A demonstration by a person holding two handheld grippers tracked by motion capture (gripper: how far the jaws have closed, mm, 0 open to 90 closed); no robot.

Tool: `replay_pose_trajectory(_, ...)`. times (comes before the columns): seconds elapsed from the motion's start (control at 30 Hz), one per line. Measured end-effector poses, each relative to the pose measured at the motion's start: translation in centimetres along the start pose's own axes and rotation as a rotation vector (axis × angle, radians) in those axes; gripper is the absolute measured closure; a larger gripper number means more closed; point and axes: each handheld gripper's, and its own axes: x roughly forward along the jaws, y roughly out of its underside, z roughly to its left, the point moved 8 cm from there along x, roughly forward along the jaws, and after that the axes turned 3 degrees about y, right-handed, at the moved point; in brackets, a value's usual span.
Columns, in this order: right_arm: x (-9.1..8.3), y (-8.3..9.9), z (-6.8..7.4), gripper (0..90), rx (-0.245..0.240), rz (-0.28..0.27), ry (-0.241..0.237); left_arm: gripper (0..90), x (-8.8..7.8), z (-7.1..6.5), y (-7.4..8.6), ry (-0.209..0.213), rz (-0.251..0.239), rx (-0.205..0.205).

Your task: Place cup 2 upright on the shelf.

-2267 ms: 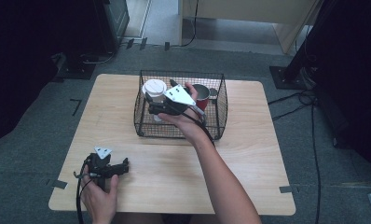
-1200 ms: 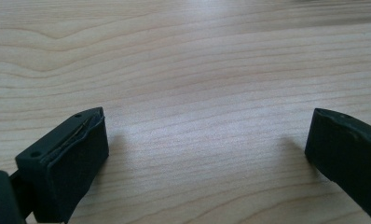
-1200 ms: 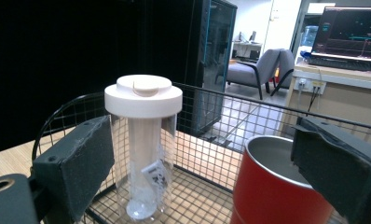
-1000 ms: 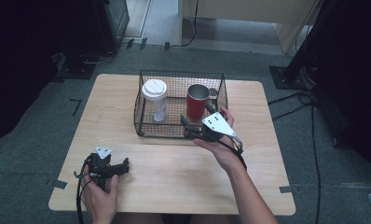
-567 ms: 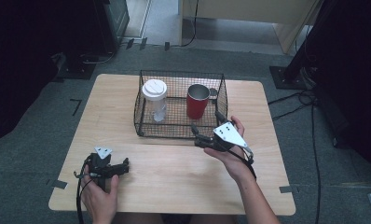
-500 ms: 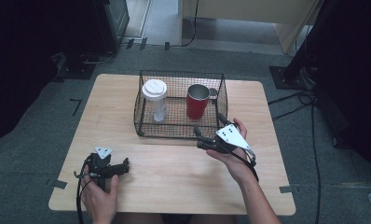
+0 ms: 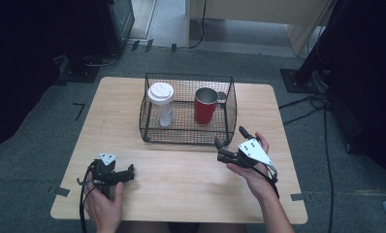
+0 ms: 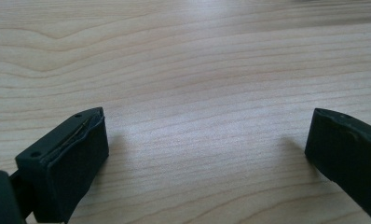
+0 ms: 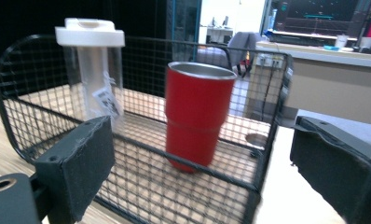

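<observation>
A black wire basket (image 7: 150, 131) stands at the far middle of the wooden table (image 7: 133, 107). Inside it a clear tumbler with a white lid (image 7: 160, 97) stands upright at the left and a red metal cup (image 7: 204, 106) at the right. My right gripper (image 7: 229, 136) hovers just outside the basket's near right corner, open and holding nothing. In the right gripper view the red cup (image 9: 197, 112), the tumbler (image 9: 92, 70) and the basket (image 9: 30, 135) lie ahead of my right gripper (image 9: 207, 135). My left gripper (image 7: 131, 173) rests open near the front left edge; in its own view my left gripper (image 8: 209, 126) spans bare wood.
Grey floor surrounds the table, with dark stands and cables (image 7: 307, 104) to the right. Bare tabletop (image 7: 181, 184) lies between the two hands and in front of the basket.
My right gripper came out of the basket, away from the tumbler, and moved right, toward the near side and lower. The tumbler stays standing in the basket. The left hand kept still.
</observation>
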Motion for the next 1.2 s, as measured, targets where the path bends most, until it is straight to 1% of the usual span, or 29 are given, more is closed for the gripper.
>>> replay_pose_trajectory(0.2,-1.0,1.3,-1.4,6.8,0.006,0.017,0.029,0.1,0.0,0.0,0.0,0.0,-0.001,-0.001)
replay_pose_trajectory(0.4,-2.0,2.5,-2.4,6.9,0.008,0.035,0.052,0.1,0.0,0.0,0.0,-0.001,0.0,0.0)
replay_pose_trajectory(0.67,-3.2,4.3,-3.7,6.9,0.021,0.061,0.083,0.1,0.0,0.0,0.0,0.0,0.0,0.001)
replay_pose_trajectory(0.93,-4.4,5.7,-4.9,7.0,0.035,0.085,0.112,0.1,0.0,0.0,0.0,0.001,-0.001,0.001)
replay_pose_trajectory(1.2,-5.3,6.9,-5.6,7.0,0.042,0.108,0.132,0.1,0.0,0.0,0.0,0.001,-0.001,0.002)
